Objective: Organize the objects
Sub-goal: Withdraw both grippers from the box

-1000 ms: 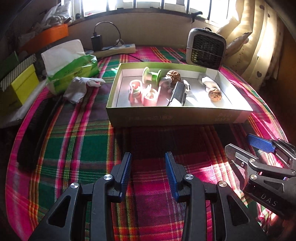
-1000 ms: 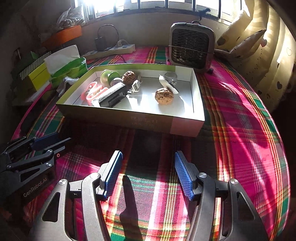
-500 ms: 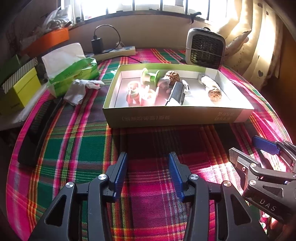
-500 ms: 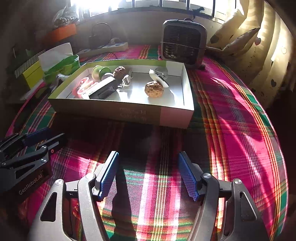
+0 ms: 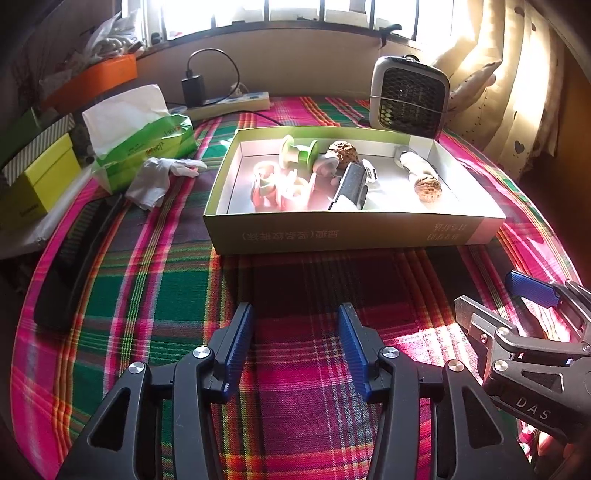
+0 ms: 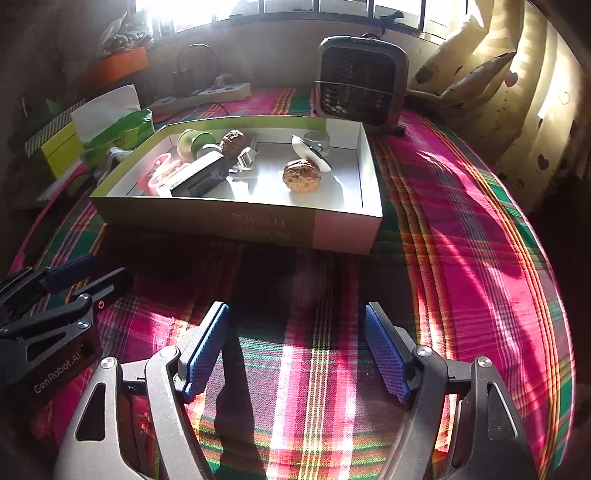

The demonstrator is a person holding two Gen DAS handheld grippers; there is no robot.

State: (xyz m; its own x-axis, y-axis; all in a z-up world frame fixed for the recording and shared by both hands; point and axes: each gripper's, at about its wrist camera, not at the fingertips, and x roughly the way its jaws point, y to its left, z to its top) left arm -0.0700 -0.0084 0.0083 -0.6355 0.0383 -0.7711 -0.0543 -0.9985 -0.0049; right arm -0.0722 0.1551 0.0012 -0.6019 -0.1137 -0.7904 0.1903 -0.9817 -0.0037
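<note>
Left wrist view: left gripper (image 5: 295,334) over the plaid cloth (image 5: 155,295), jaws just widened, nothing between them. Right gripper (image 6: 295,343) likewise spread wide and empty. The cardboard box (image 5: 332,232) ahead holds two walnuts (image 6: 301,175), spools and a dark brush.

Left tool (image 5: 295,343) and right tool (image 6: 295,350) angled downward side by side, jaws just opening wider, nothing between them.

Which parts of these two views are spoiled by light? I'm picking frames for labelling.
Left wrist: window blown out, glare washing the pink reels in the box. Right wrist: hazier, left side murky, box's near wall in shadow. Both bend straight edges.
</note>
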